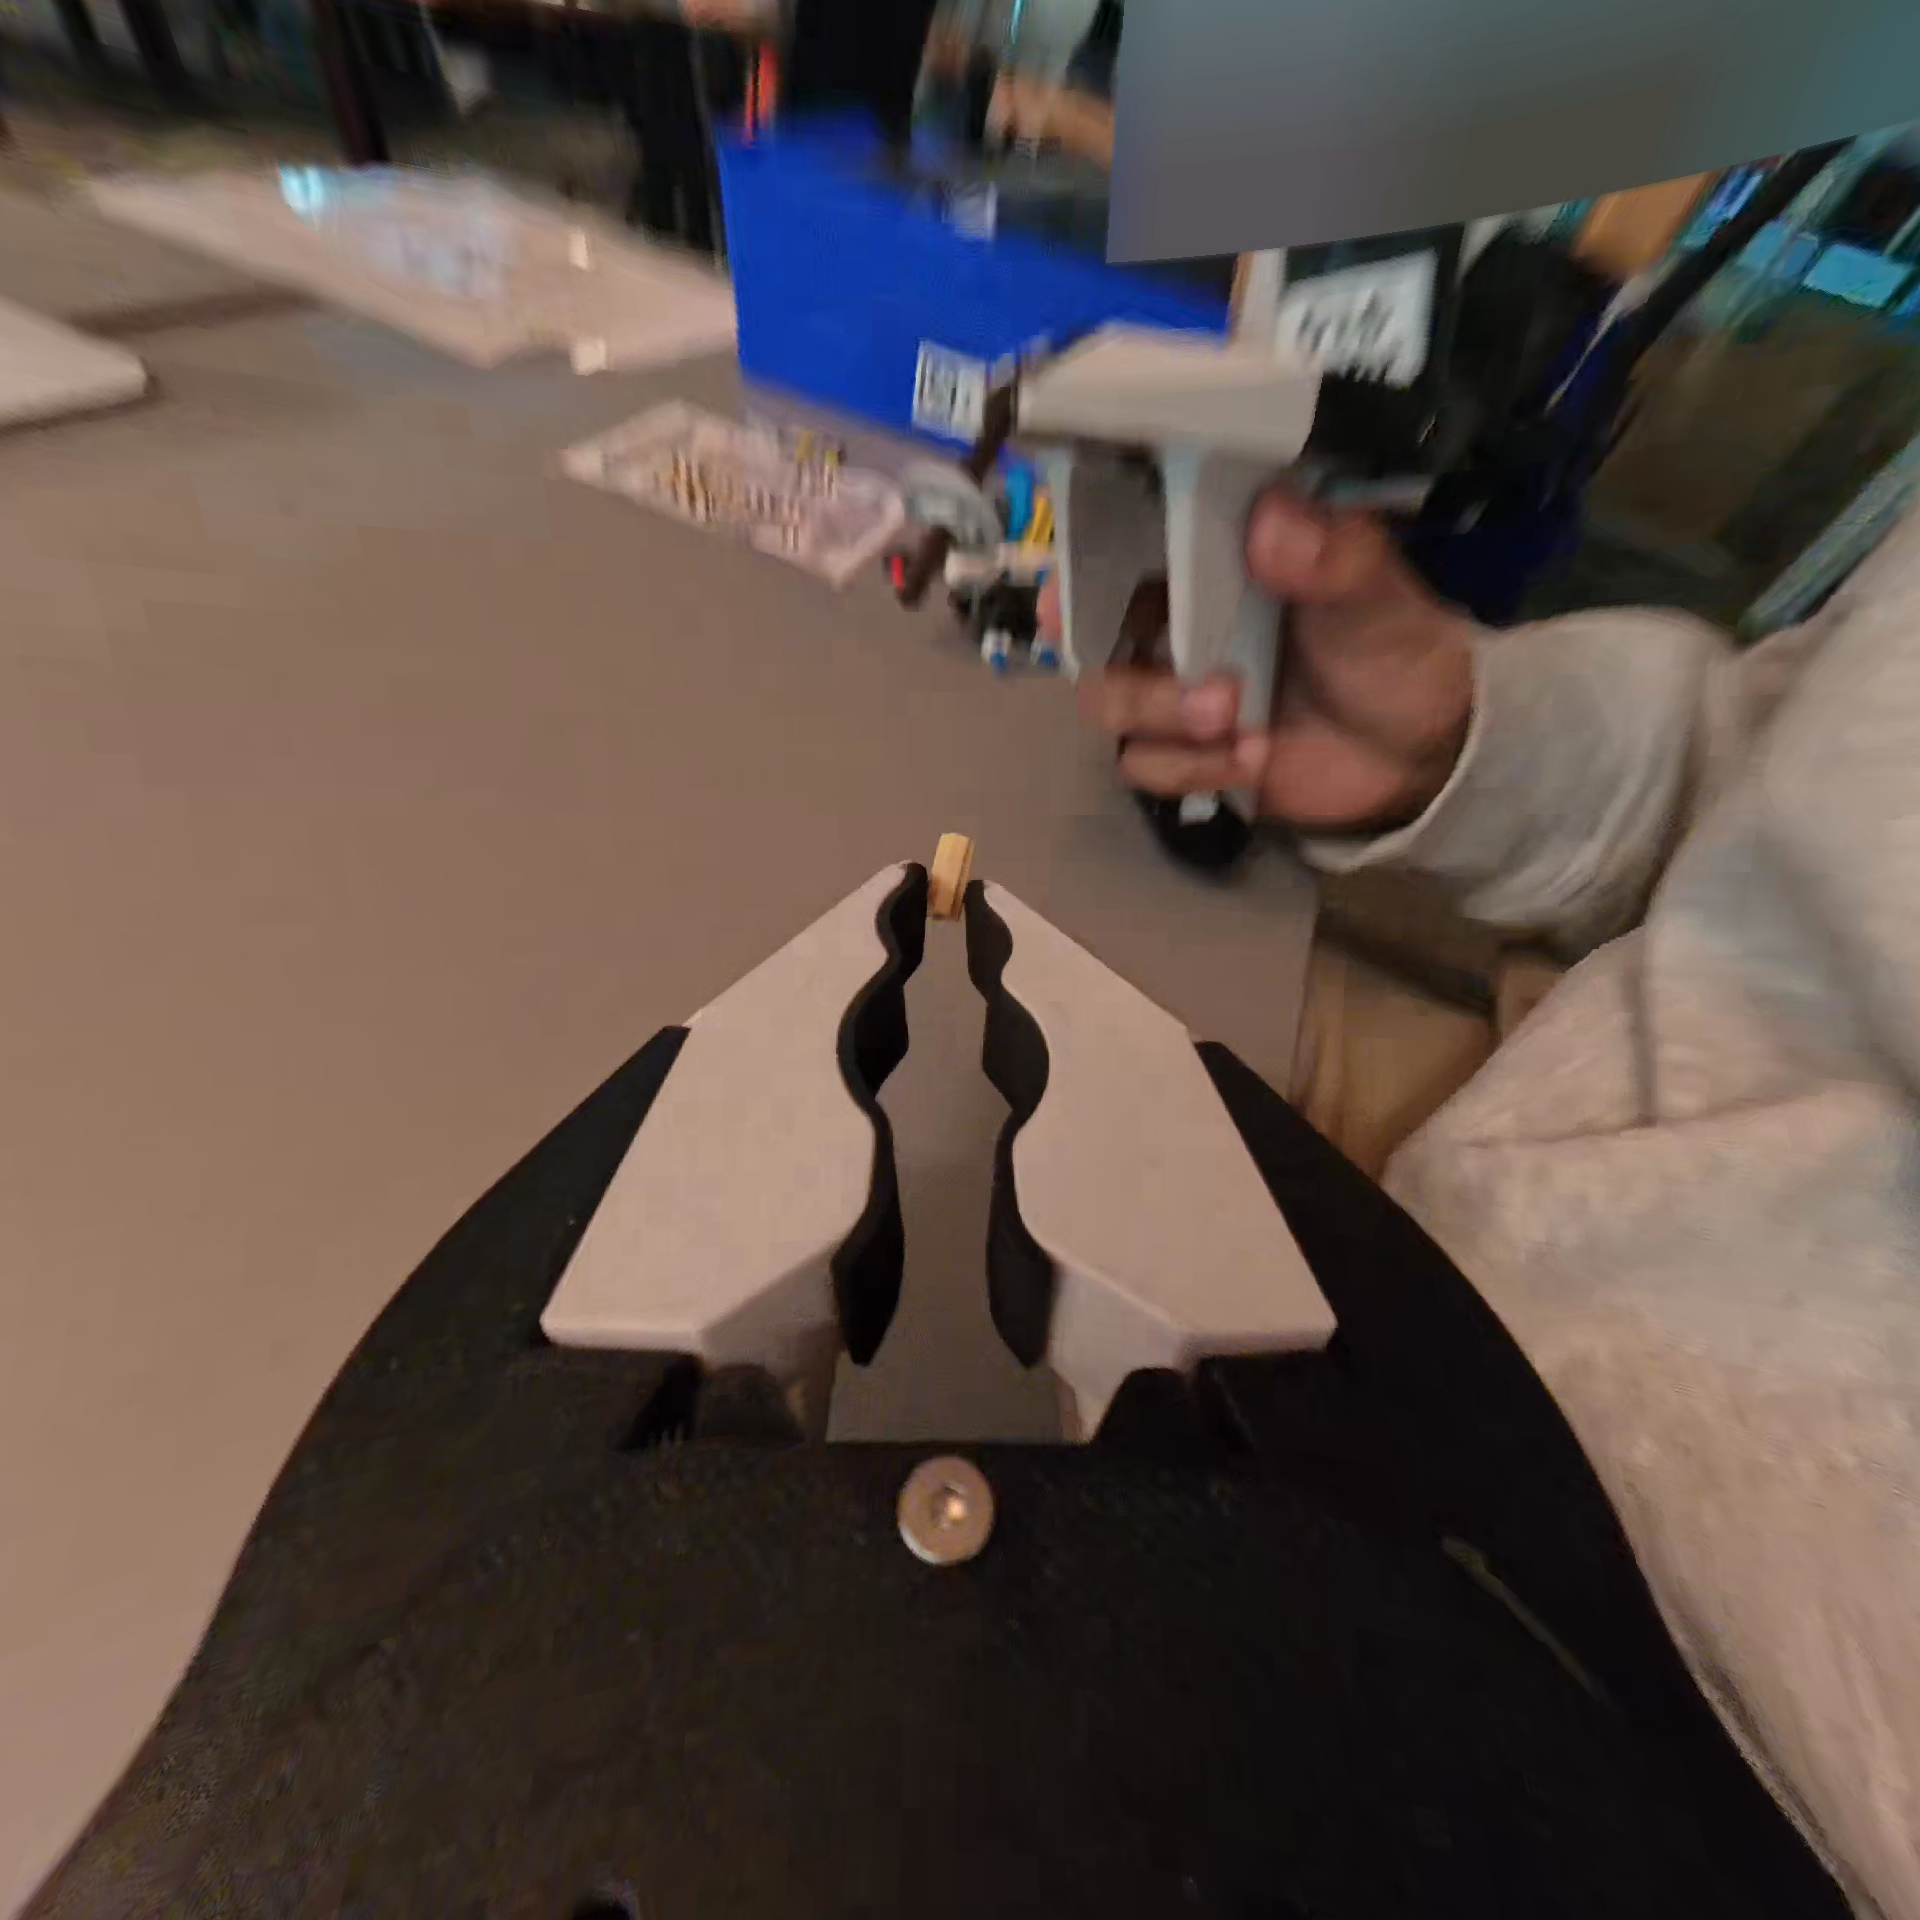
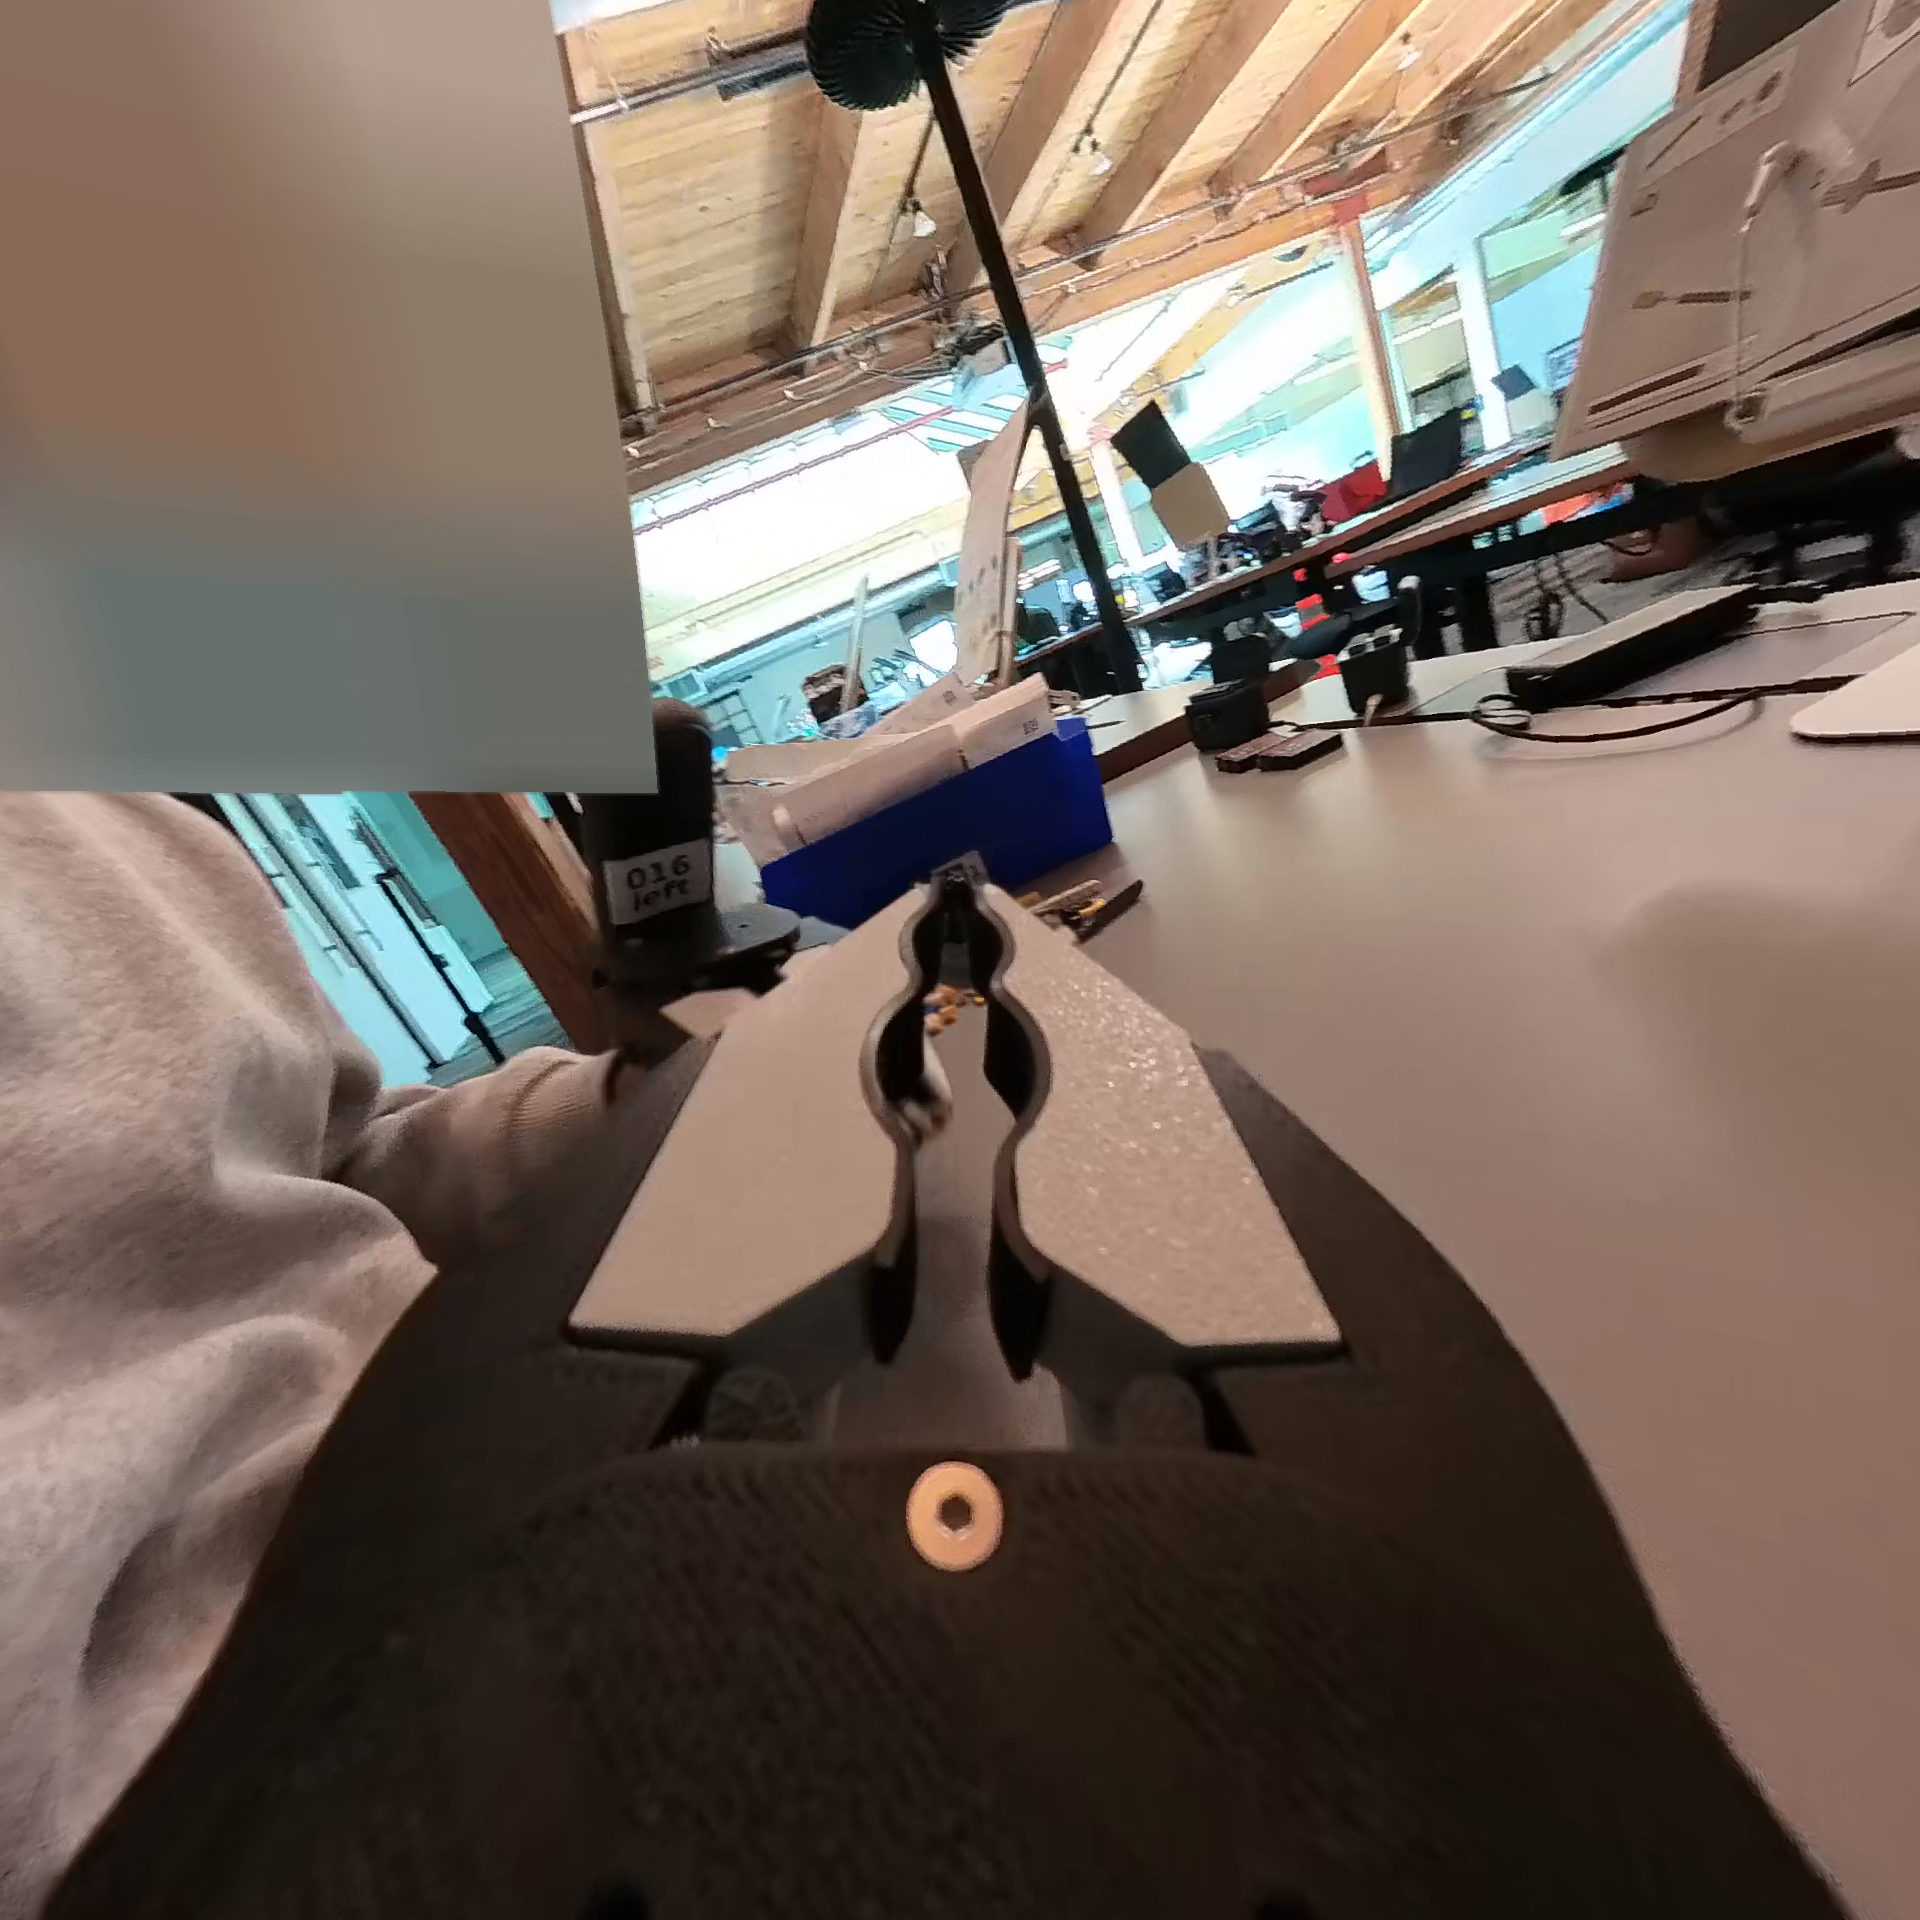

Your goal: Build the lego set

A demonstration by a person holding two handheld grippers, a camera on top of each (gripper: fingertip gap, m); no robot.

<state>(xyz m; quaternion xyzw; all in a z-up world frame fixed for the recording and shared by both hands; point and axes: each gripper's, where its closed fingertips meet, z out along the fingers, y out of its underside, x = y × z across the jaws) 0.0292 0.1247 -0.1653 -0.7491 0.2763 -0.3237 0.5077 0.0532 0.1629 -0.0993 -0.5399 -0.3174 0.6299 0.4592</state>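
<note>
Clenched on a small tan piece (image 1: 948, 875) at the very tips of left gripper (image 1: 945, 891), raised over grey table (image 1: 364, 831); right gripper (image 2: 958, 902) likewise pinching a tiny dark piece (image 2: 957, 883). Shallow hold: could pop out. Partly built model (image 1: 1003, 592) far right, beside blue bin (image 1: 883, 291).

A blue bin (image 2: 966, 800) is sitting on the grey table (image 2: 1455, 987) just beyond the fingertips in the right wrist view, with white papers (image 2: 894, 748) sticking out of it. A black pole (image 2: 1018, 343) is rising behind the bin toward a timber ceiling (image 2: 1091, 156). Further right of the fingers, black chargers (image 2: 1299, 686) and a dark flat device (image 2: 1631, 644) are lying on the table — cables trailing between them. In the left wrist view the same blue bin (image 1: 894, 281) is showing blurred, far ahead of the fingertips — a grey fleece sleeve (image 1: 1579, 748) is filling the right side.
</note>
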